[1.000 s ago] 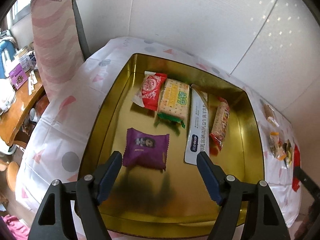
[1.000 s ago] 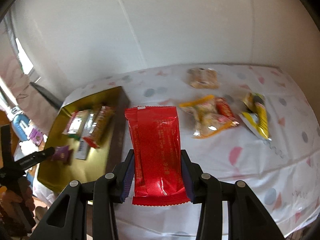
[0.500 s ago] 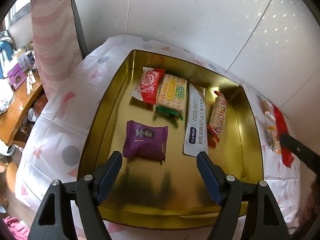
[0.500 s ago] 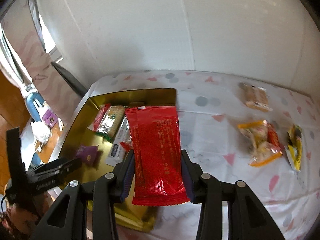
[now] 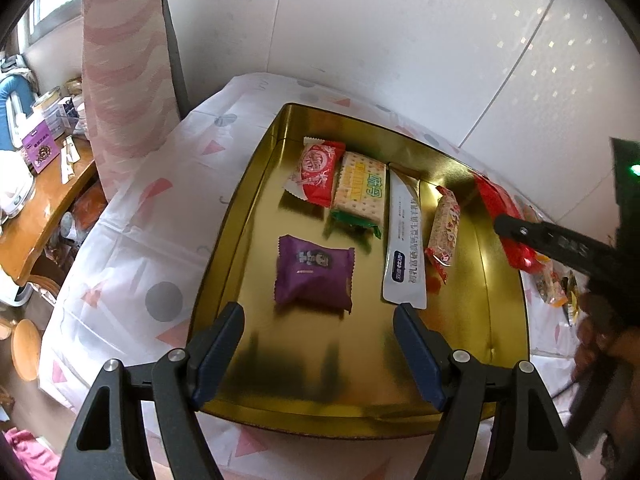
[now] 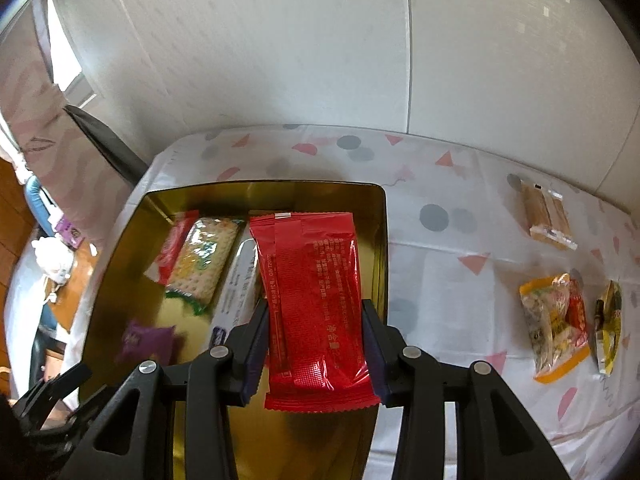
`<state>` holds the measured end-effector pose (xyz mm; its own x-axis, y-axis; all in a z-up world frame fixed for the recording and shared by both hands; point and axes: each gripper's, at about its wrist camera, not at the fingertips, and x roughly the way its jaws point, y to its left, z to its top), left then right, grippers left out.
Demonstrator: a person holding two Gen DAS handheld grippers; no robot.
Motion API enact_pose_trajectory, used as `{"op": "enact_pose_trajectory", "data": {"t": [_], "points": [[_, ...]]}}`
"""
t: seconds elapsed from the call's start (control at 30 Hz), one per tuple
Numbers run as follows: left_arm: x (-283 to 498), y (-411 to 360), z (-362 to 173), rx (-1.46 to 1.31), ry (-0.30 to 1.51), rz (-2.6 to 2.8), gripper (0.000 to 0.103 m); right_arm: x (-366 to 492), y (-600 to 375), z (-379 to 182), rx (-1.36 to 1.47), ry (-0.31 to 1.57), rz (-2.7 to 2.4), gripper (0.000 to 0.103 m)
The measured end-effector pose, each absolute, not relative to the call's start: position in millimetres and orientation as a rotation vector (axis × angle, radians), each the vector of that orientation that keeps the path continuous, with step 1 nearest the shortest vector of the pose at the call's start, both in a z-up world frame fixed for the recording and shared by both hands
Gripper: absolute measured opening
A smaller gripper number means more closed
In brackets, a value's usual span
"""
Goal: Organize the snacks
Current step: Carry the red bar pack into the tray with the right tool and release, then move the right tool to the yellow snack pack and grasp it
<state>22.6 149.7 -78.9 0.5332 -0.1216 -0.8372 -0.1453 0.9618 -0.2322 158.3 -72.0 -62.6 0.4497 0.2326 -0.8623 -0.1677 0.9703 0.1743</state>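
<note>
A: Right gripper [image 6: 316,344]?
B: Jaws clamped on the red packet [image 6: 316,300], hanging over the tin's [image 6: 120,248] right side
A: Left gripper [image 5: 318,348]?
B: Jaws wide apart, empty, above the tin, near the purple packet [image 5: 314,274]

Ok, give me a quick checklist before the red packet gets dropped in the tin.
1. Right gripper shut on red packet: ok.
2. Packet above tin, not the cloth: ok, though close to the tin's right wall.
3. Free floor in the tin beside the striped bar: ok.
4. Left gripper open, empty, out of the drop path: ok.
5. Purple packet clear of the drop spot: ok.
6. Height above tin floor: cannot tell.
</note>
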Motion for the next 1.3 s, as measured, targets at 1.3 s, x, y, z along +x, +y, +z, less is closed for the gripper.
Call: {"op": "enact_pose_trajectory", "data": {"t": [1.3], "points": [[33.9,137.4,-82.1,-0.258,1.033,0.001,0.077,139.5,-68.6,-66.7,0.037,1.071,0.325,0.048]]}}
